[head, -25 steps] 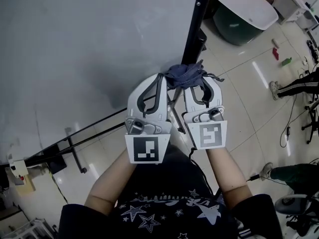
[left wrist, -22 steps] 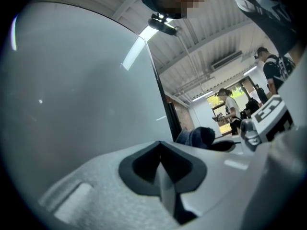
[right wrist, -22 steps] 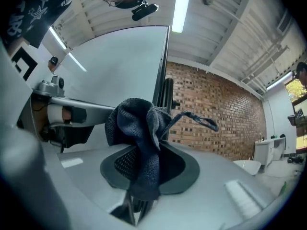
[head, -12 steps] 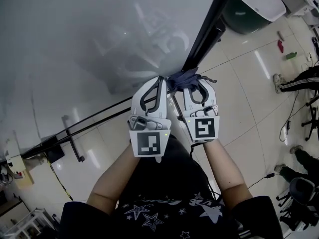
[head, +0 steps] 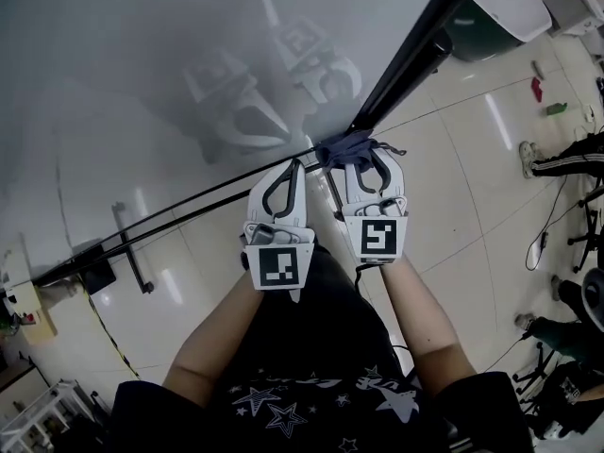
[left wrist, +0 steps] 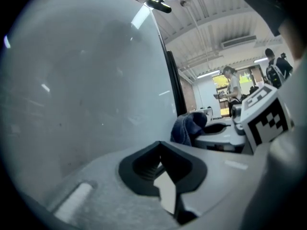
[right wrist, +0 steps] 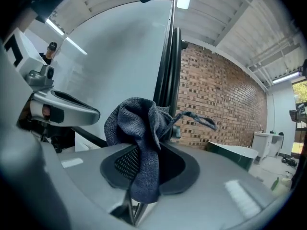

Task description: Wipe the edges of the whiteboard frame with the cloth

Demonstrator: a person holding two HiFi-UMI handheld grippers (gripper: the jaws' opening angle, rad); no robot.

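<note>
Grey-blue cloth pinched in right hand-held gripper at whiteboard frame — left hand-held gripper closed.

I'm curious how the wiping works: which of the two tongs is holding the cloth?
The right tongs, clamped on the dark blue cloth; the left tongs are shut on nothing.

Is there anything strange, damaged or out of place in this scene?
Nothing serious. The cloth is bunched in the shut right claw, by the black whiteboard frame. One loose strand sticks out sideways, as if frayed. The left claw is shut and empty.
</note>
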